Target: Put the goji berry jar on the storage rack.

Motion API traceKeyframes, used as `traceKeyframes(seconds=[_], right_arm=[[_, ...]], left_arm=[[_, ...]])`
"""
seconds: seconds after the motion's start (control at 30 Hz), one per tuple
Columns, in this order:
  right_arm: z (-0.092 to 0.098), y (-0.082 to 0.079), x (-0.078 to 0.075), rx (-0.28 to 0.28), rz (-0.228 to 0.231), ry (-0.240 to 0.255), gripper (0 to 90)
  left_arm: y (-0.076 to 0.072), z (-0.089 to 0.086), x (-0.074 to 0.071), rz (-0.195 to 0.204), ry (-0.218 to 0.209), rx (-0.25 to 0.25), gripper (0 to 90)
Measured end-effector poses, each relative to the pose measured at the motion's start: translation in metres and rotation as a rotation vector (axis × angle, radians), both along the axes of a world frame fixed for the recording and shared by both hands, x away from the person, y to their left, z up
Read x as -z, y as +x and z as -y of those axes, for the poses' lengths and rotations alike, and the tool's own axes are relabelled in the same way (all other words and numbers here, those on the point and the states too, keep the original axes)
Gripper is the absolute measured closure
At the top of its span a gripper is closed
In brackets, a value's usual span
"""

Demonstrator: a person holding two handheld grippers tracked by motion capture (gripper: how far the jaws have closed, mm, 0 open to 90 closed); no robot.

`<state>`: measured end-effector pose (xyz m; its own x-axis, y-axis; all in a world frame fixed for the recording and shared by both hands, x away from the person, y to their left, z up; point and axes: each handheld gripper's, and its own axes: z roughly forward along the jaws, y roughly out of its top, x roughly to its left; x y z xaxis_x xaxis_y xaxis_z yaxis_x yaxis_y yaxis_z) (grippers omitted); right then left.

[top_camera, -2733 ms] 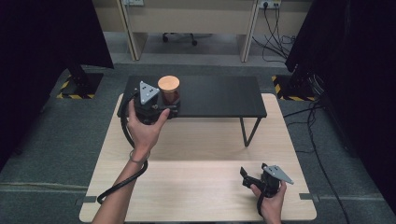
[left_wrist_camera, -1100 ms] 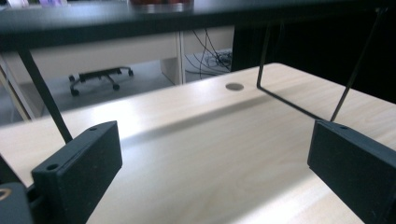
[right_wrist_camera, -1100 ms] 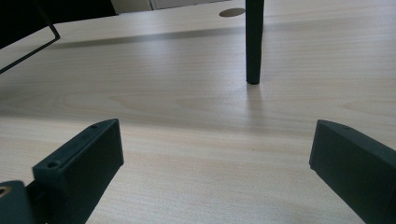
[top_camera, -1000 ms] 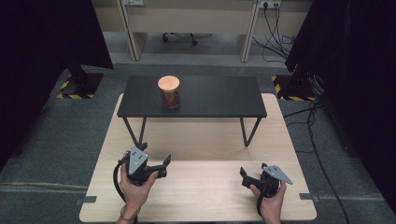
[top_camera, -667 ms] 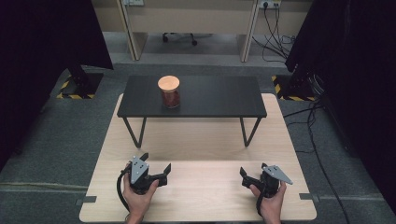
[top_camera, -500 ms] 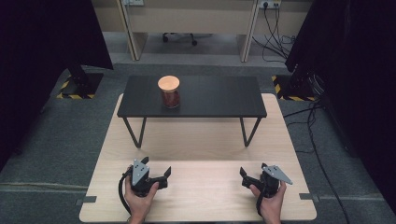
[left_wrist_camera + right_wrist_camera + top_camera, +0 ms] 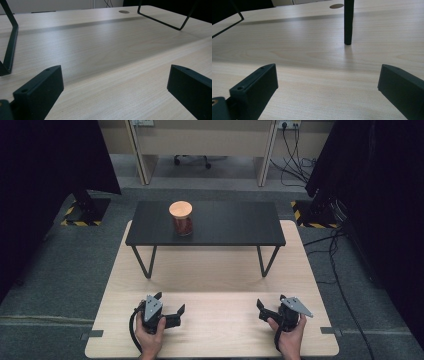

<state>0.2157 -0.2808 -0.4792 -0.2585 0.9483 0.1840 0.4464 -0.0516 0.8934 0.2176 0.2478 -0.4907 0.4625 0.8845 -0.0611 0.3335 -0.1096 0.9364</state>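
A glass jar [image 7: 181, 219] with a round wooden lid and dark red contents stands upright on the left part of a low black table [image 7: 230, 222]. My left gripper [image 7: 170, 303] rests low at the near left of the wooden table [image 7: 215, 275], far from the jar. Its jaws have just been opening and stand wide with nothing between them; in the left gripper view my left gripper [image 7: 116, 75] has bare wood in the gap. My right gripper [image 7: 271, 303] sits at the near right, open and empty, and in its own view my right gripper [image 7: 328, 72] also spans bare wood.
The black table stands on thin metal legs [image 7: 10, 47] across the far half of the wooden table. One leg [image 7: 348, 22] rises ahead of the right gripper. Cables [image 7: 335, 270] trail over the floor at right. Dark curtains hang on both sides.
The left hand has come back from the jar on the black table to the near edge of the wooden table and sunk low there. The jar stays put. The right hand has not moved.
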Motion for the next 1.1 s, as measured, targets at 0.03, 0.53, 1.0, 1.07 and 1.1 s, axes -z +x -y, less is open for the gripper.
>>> traceKeyframes(seconds=[0.03, 0.53, 1.0, 1.07, 1.1], right_arm=[[0.0001, 0.0000, 0.0001, 0.000, 0.000, 0.001, 2.8], [0.0000, -0.0001, 0.0003, -0.001, 0.002, -0.002, 2.7], [0.0004, 0.0001, 0.0001, -0.003, 0.000, 0.000, 2.7], [0.0005, 0.0003, 0.0001, -0.004, 0.000, 0.000, 2.7], [0.0005, 0.0005, 0.0000, -0.004, -0.001, 0.001, 2.7]], left_arm=[[-0.0003, 0.0002, -0.0001, 0.001, 0.002, 0.001, 0.1], [-0.0020, 0.0022, -0.0002, 0.006, 0.014, -0.005, 0.0], [-0.0016, 0.0008, -0.0001, 0.002, 0.004, -0.006, 0.0], [-0.0015, 0.0010, -0.0002, 0.002, 0.005, -0.006, 0.0], [-0.0015, 0.0010, -0.0002, 0.002, 0.005, -0.006, 0.0]])
